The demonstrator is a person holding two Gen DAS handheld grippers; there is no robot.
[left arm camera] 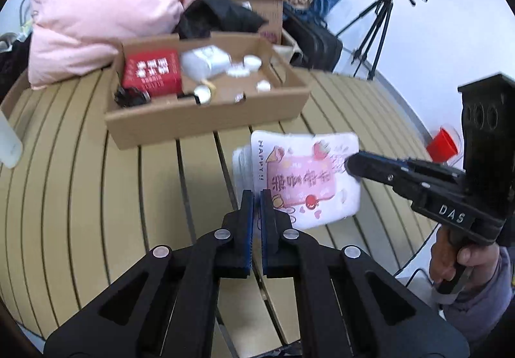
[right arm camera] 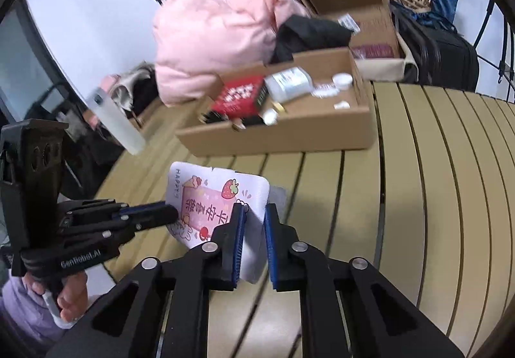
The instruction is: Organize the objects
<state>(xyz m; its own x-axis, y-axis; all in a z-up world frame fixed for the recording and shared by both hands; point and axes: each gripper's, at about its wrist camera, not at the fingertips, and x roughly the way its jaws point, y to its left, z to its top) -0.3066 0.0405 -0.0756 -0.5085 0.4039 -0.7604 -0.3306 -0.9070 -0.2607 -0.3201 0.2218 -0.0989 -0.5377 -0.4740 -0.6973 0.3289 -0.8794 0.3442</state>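
A stack of white cards (left arm camera: 305,177) with a pink strawberry print is lifted above the slatted table; it also shows in the right wrist view (right arm camera: 212,197). My left gripper (left arm camera: 257,197) is shut on the stack's near edge. My right gripper (right arm camera: 254,213) has its jaws around the stack's other edge with a small gap showing; in the left wrist view (left arm camera: 351,164) its tips look closed on the stack. An open cardboard box (left arm camera: 206,119) holds a red box (left arm camera: 151,73), a white bottle (left arm camera: 206,63) and small white items.
A pink bundle (left arm camera: 103,7) lies behind the box, with a second cardboard box (left arm camera: 257,4), a black bag (left arm camera: 315,42) and a tripod (left arm camera: 376,26). A red cup (left arm camera: 442,144) sits at the right, and a white bottle (right arm camera: 112,119) at the table's left edge.
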